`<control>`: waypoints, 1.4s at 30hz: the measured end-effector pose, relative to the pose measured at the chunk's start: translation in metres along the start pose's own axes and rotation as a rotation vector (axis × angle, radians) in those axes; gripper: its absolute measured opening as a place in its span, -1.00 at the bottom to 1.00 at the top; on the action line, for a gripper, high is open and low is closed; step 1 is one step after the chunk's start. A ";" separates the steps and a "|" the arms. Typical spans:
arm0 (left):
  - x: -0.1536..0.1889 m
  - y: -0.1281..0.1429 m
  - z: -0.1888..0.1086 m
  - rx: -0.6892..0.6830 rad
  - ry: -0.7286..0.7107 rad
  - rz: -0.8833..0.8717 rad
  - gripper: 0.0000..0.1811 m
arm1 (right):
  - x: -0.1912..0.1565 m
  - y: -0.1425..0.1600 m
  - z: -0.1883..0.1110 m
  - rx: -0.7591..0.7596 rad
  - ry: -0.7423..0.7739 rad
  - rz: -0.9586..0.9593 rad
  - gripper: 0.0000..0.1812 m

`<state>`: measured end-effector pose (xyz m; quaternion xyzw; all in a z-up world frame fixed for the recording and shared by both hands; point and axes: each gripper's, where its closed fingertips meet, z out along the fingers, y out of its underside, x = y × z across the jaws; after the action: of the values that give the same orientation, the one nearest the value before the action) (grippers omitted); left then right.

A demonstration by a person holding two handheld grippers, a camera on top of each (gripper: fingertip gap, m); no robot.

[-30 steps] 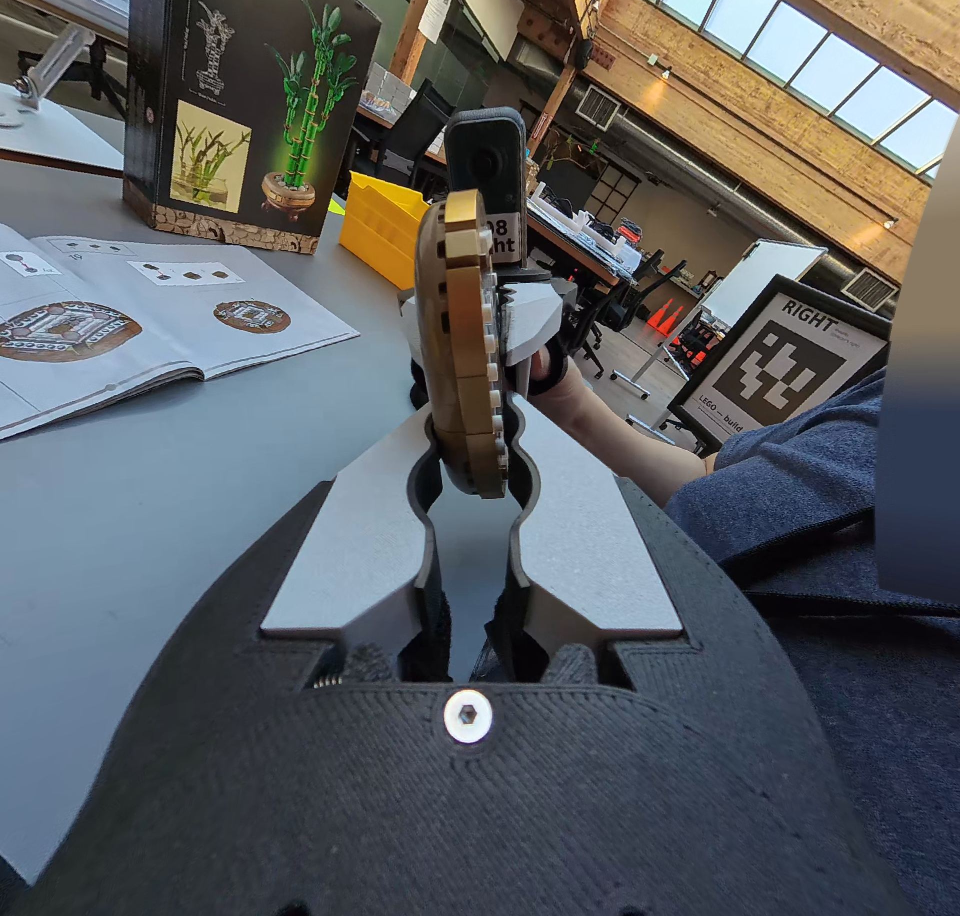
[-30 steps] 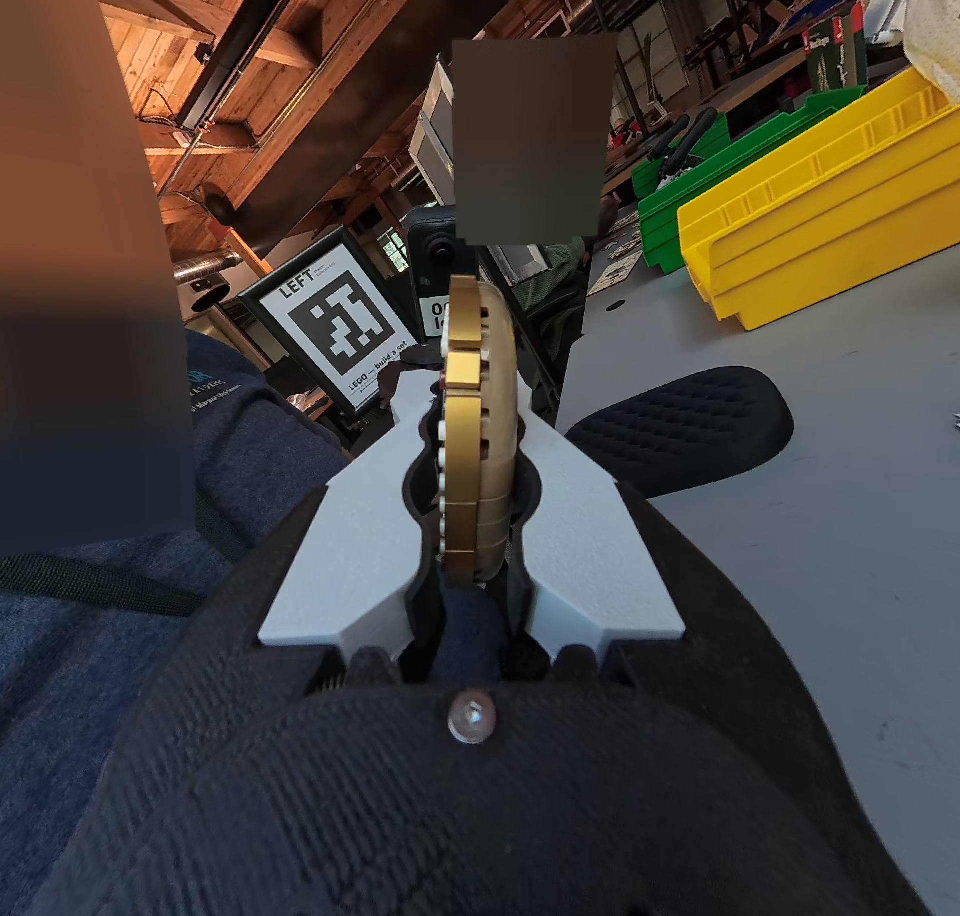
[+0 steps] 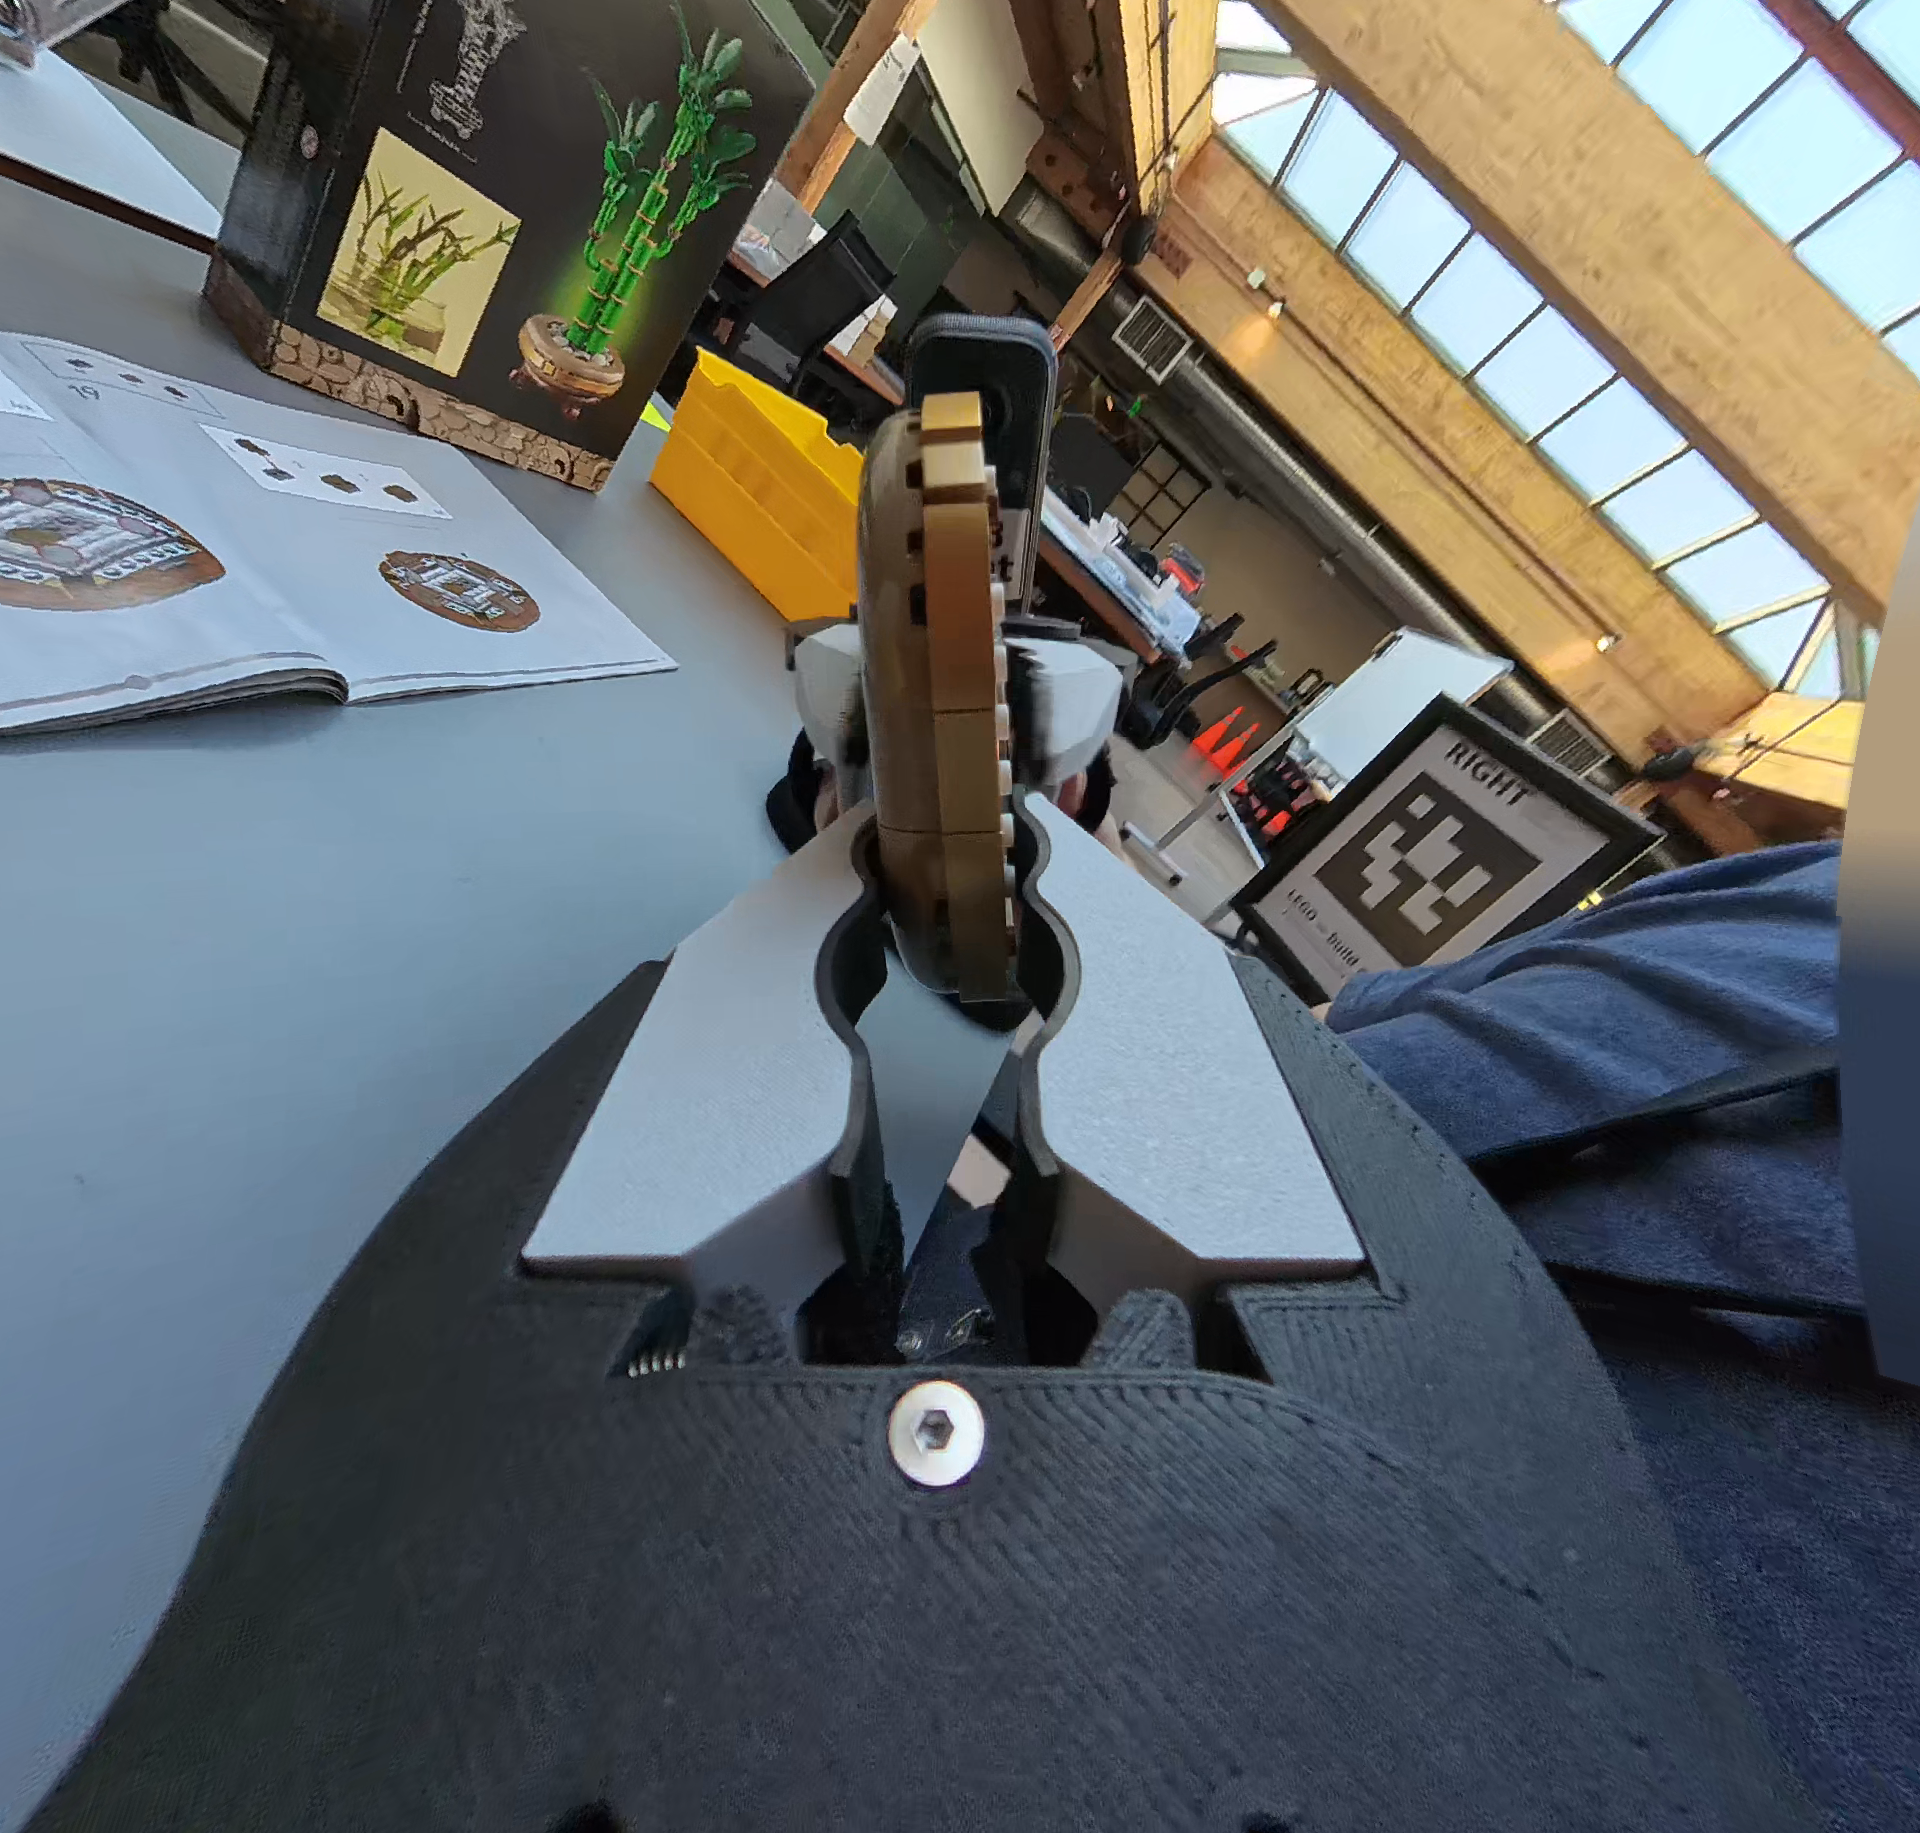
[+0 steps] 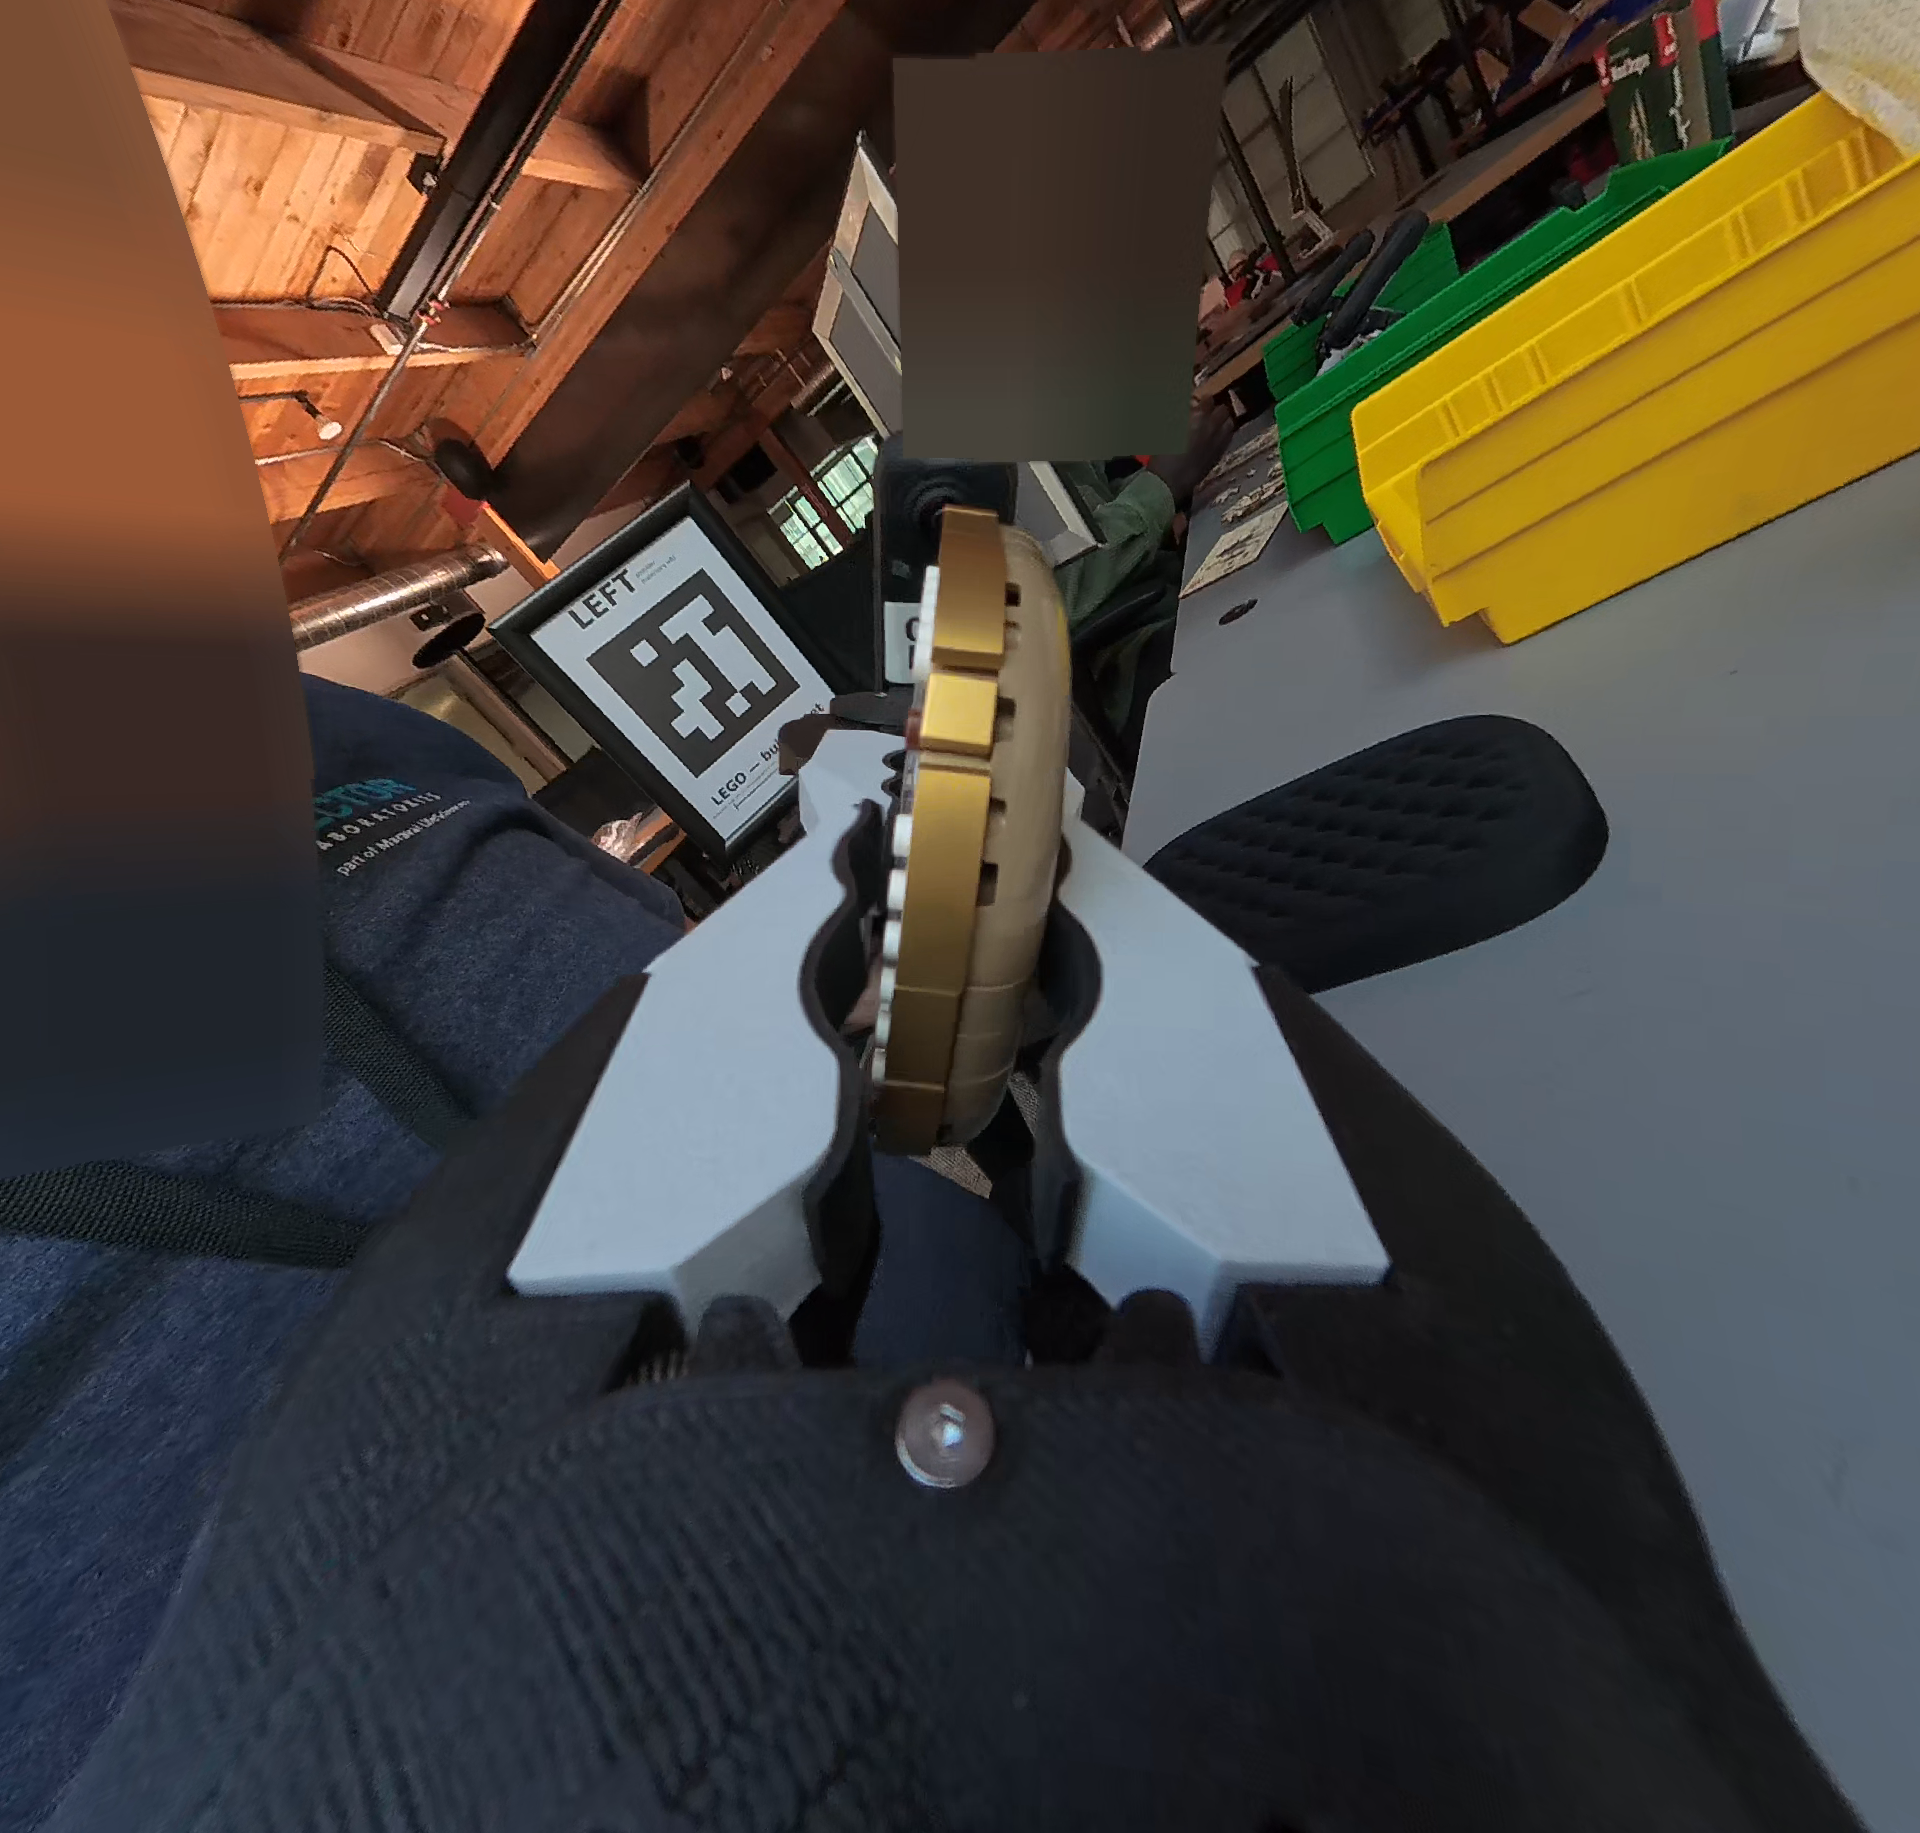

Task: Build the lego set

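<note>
A round gold and tan lego disc (image 3: 935,723) with white studs on one face is held edge-on above the grey table (image 3: 312,952). My left gripper (image 3: 945,843) is shut on its near edge. My right gripper's fingers (image 3: 1081,687) grip its far edge, just beyond. In the right wrist view the same disc (image 4: 977,848) stands between my right gripper (image 4: 961,812), which is shut on it, and the left gripper's fingers (image 4: 831,781) behind. The disc leans slightly right there. Its flat faces are mostly hidden.
An open instruction booklet (image 3: 312,578), the dark set box (image 3: 499,183) and a yellow bin (image 3: 748,505) lie at far left. Yellow bins (image 4: 1662,412), a green bin (image 4: 1351,370) and a black pad (image 4: 1371,848) lie right. Framed marker boards (image 3: 1423,869) (image 4: 686,682) and a blue shirt (image 3: 1610,1056) are close. Left and right tips are no more than a few centimetres apart.
Both grippers have rolled a little while keeping hold of the disc. The disc, upright before in the right wrist view, now leans to the right.
</note>
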<state>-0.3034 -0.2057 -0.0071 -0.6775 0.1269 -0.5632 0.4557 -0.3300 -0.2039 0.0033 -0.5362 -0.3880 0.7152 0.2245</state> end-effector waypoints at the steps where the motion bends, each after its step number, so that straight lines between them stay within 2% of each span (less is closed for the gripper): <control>1: 0.000 -0.003 -0.002 0.023 0.015 -0.037 -0.80 | -0.001 -0.003 -0.001 0.021 -0.011 0.018 -0.51; 4: -0.005 -0.008 -0.005 0.041 0.045 -0.136 -0.80 | 0.005 -0.010 -0.010 0.062 0.002 0.089 -0.75; 9: -0.014 0.000 -0.002 0.000 0.052 -0.244 -0.79 | 0.018 0.000 -0.016 0.053 0.026 0.271 -0.77; 12: -0.018 -0.002 -0.003 0.022 0.112 -0.357 -0.64 | 0.026 0.008 -0.020 0.069 0.033 0.382 -0.78; 17: -0.039 0.013 -0.001 -0.010 0.068 -0.476 -0.69 | 0.044 0.026 -0.023 0.074 0.086 0.506 -0.78; 19: -0.045 0.015 -0.001 -0.015 0.035 -0.464 -0.79 | 0.045 0.028 -0.022 0.085 0.090 0.533 -0.78; 27: -0.052 0.015 -0.001 -0.010 0.023 -0.512 -0.79 | 0.050 0.030 -0.023 0.100 0.123 0.546 -0.78; 42: -0.053 0.016 0.001 -0.007 0.025 -0.441 -0.80 | 0.052 0.031 -0.024 0.089 0.161 0.491 -0.79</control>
<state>-0.3149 -0.1782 -0.0533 -0.6834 -0.0165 -0.6572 0.3174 -0.3212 -0.1763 -0.0555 -0.6588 -0.1954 0.7199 0.0979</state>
